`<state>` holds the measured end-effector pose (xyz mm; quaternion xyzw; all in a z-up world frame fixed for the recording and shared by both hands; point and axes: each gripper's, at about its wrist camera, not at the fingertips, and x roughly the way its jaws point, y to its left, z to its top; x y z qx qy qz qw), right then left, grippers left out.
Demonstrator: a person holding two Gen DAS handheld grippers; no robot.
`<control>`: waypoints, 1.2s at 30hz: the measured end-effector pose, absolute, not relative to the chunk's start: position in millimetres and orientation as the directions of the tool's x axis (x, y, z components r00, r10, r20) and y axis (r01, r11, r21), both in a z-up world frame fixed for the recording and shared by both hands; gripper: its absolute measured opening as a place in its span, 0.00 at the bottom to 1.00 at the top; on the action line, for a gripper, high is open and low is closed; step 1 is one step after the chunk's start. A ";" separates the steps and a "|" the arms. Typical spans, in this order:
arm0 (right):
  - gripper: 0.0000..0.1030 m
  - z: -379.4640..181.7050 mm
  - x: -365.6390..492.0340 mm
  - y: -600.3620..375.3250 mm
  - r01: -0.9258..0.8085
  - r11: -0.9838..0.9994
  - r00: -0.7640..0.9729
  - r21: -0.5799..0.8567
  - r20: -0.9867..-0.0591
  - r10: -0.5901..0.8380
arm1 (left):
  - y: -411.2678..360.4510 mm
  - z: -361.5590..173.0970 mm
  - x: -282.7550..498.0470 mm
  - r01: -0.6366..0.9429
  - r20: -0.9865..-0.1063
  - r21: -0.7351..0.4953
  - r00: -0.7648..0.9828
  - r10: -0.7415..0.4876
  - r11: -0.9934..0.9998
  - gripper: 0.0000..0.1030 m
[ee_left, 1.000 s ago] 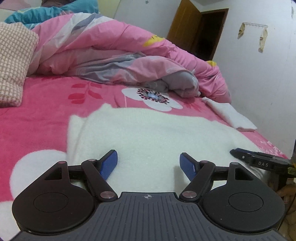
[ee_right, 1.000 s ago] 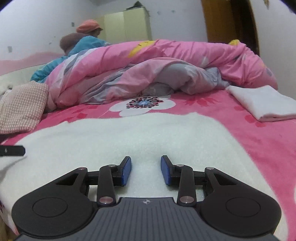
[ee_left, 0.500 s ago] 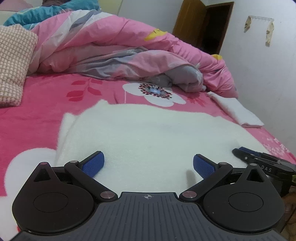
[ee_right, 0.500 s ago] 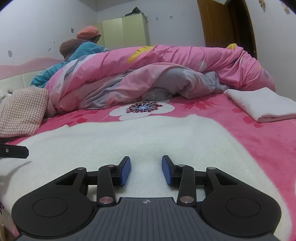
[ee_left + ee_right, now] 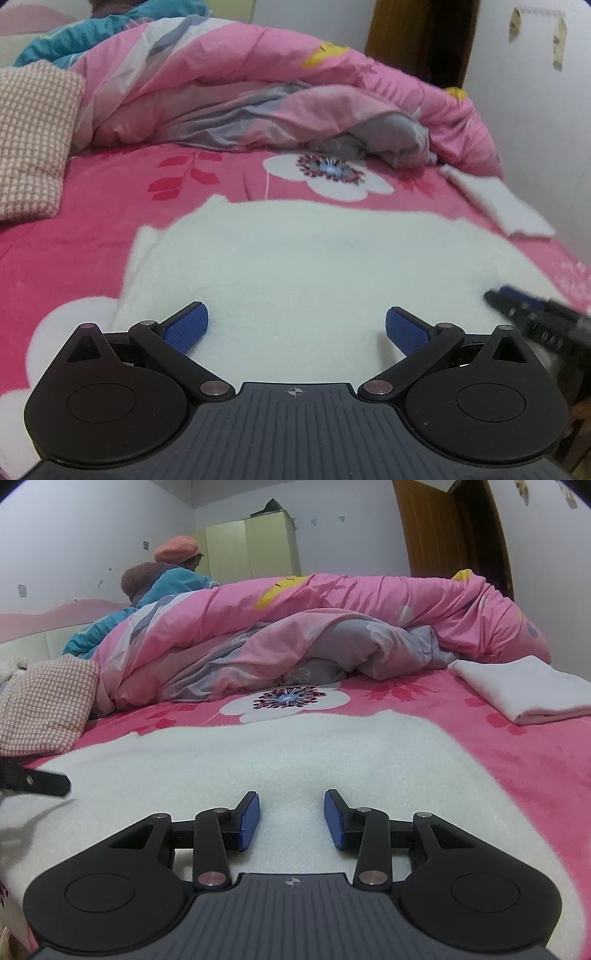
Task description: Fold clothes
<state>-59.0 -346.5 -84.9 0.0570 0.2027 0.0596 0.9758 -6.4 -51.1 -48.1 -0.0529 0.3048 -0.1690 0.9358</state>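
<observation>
With both grippers hovering over the white garment, left gripper wide, right gripper narrow and empty, each should pinch one near corner cleanly.

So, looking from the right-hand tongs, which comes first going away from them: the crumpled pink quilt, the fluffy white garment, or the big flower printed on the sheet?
1. Fluffy white garment, right beneath the right tongs.
2. Printed flower, just beyond the garment, centre.
3. Crumpled pink quilt, heaped across the back.

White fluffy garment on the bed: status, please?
Left gripper wide open, right gripper part open, both empty. White garment flat, unfolded. Nothing blocking.
</observation>
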 end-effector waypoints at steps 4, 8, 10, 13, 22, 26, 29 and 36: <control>0.40 -85.5 -59.0 -346.0 -0.093 0.987 0.912 0.131 -0.386 0.138 | -47.9 -35.4 -22.9 0.322 -0.484 -0.203 0.788 -0.380 0.925 1.00; 0.40 -85.7 -59.2 -345.4 -0.093 0.987 0.912 0.128 -0.386 0.136 | -51.4 -35.7 -37.2 0.368 -0.439 -0.160 0.804 -0.400 0.916 1.00; 0.40 -84.3 -57.8 -345.5 -0.093 0.987 0.908 0.130 -0.395 0.138 | -54.1 -44.8 -36.7 0.363 -0.455 -0.137 0.803 -0.384 0.922 1.00; 0.40 -82.8 -56.6 -346.3 -0.090 0.986 0.903 0.138 -0.406 0.140 | -53.6 -62.9 -31.2 0.340 -0.487 -0.104 0.802 -0.345 0.935 0.99; 0.40 -49.1 -77.6 -374.6 -0.049 0.957 0.918 0.287 -0.364 0.157 | -47.4 -69.6 -30.6 0.357 -0.459 -0.105 0.811 -0.363 0.928 1.00; 0.38 -15.4 -117.5 -387.1 0.012 0.972 0.949 0.235 -0.308 0.063 | -46.3 -72.3 -31.4 0.364 -0.446 -0.110 0.813 -0.373 0.925 1.00; 0.35 -1.1 -145.5 -396.0 0.035 0.979 0.952 0.203 -0.305 0.029 | -46.0 -73.3 -30.8 0.371 -0.443 -0.111 0.812 -0.380 0.922 1.00; 0.24 -51.5 -135.3 -387.1 0.062 0.995 0.842 0.077 -0.540 -0.010 | -45.8 -73.3 -30.1 0.378 -0.443 -0.110 0.809 -0.386 0.919 1.00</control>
